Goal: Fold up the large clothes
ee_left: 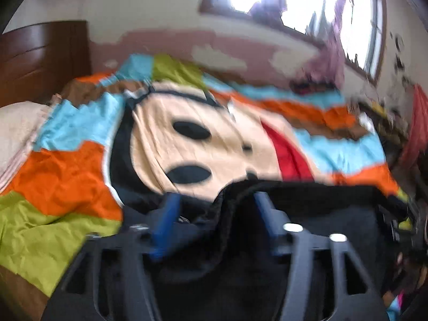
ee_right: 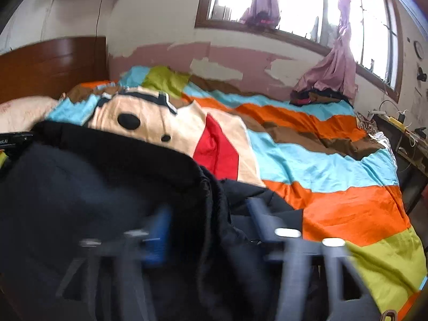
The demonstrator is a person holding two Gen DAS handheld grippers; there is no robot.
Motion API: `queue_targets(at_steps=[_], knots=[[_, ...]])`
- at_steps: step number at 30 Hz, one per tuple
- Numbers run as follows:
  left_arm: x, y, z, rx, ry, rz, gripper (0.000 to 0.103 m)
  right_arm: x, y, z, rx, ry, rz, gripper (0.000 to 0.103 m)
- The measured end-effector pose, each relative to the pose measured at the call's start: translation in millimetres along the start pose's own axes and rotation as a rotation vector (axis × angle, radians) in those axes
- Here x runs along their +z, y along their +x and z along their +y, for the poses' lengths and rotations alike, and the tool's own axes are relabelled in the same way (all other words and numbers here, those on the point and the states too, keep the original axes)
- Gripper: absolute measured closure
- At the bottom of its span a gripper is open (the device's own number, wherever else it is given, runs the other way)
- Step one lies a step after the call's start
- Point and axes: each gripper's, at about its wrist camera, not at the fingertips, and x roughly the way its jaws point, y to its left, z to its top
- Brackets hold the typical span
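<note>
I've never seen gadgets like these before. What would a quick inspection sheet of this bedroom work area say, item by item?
Surface: bed covered by a striped quilt with a cartoon face.
Job's things: black garment bunched at the near edge of the bed.
Clutter: pillow by the headboard; dark clothes pile at the far side.
Grippers: left gripper and right gripper each have black cloth between their fingers; both blurred, grip unclear.
Cables: wires on the side table.
Surroundings: window, pink curtain, peeling wall paint.

Black garment (ee_left: 334,214) between blue fingers (ee_left: 167,214)
</note>
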Motion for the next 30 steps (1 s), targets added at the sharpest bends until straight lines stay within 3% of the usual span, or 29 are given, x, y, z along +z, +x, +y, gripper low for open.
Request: queue_targets(at_steps=[2, 5, 6, 10, 12, 16, 21, 25, 30], knots=[[11.9, -20.2, 2.0, -0.027, -0.067, -0.062, 0.032, 5.4, -13.6, -3.6, 0.045, 0.025, -0.016, 0.02], [28.6, -44.5, 2.7, -0.046, -0.149, -0.087, 0.031, 10.7, -33.2, -7.0, 0.074, 0.048, -0.016, 0.02], [33.1, -50.3, -0.2, -0.048, -0.146, -0.087, 0.03, 11.5, -39.1, -7.2, 0.083, 0.052, -0.019, 0.019], [23.6, -71.7, -24.4, -0.064, -0.056, -0.076, 0.01, 8.3, -62.6, -4.4, 0.15, 0.056, -0.017, 0.003], [7.2, -76.7, -39.3, -0.083, -0.005, -0.049, 0.01, 0.2, -69.7, -1.9, 0.185, 0.058, 0.01, 0.001], [-38.5, -65.4, -65.5, -0.121, 0.081, 0.069, 0.01, -24.9, -74.6, 7.7, 0.185, 0.037, 0.073, 0.0], [-80.9, -48.4, -83.7, -0.136, 0.177, 0.125, 0.01, -55.0, -66.2, 18.1, 0.207, -0.004, 0.133, 0.0], [-90.6, -14.9, -82.5, -0.084, 0.195, 0.164, 0.01, -57.9, -41.7, 22.0, 0.211, 0.025, 0.157, 0.0], [-80.6, 20.2, -71.2, -0.08, 0.167, 0.112, 0.01, -41.0, -4.4, 26.9, 0.203, 0.056, 0.112, 0.0]])
